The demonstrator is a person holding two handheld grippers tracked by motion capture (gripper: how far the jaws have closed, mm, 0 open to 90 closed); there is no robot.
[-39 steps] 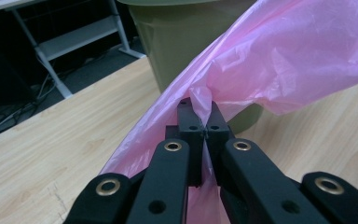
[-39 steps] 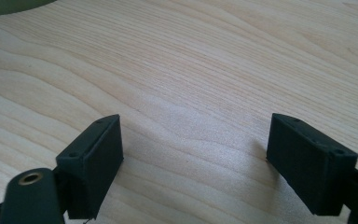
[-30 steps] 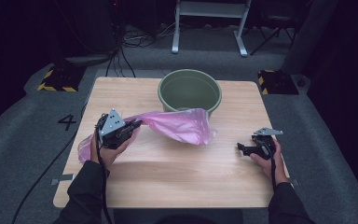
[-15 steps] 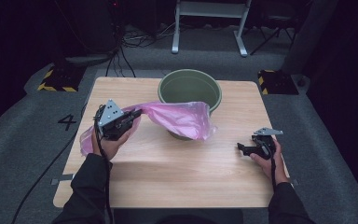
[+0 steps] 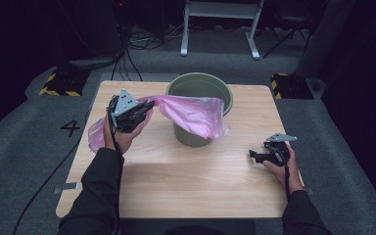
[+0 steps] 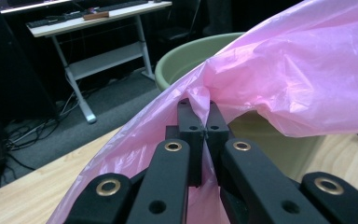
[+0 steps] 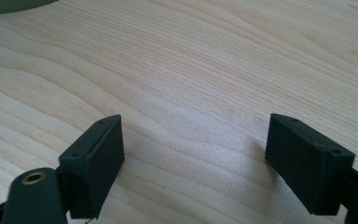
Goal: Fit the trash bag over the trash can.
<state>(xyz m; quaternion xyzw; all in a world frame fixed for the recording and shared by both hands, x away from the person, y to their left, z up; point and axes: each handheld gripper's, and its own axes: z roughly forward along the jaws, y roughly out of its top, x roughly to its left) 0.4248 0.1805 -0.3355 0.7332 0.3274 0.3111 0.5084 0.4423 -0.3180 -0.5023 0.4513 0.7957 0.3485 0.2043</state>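
The pink bag (image 5: 191,113) is being pinched by the left gripper (image 6: 203,122) fingers and draped over the green bin (image 5: 199,88) for lining; the right gripper (image 7: 193,154) fingers are being kept wide beside the bin.

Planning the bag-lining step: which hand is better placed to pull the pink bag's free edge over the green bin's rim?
Right, probably. The right gripper rests open on the table, while the left gripper is shut on the pink bag beside the green bin.
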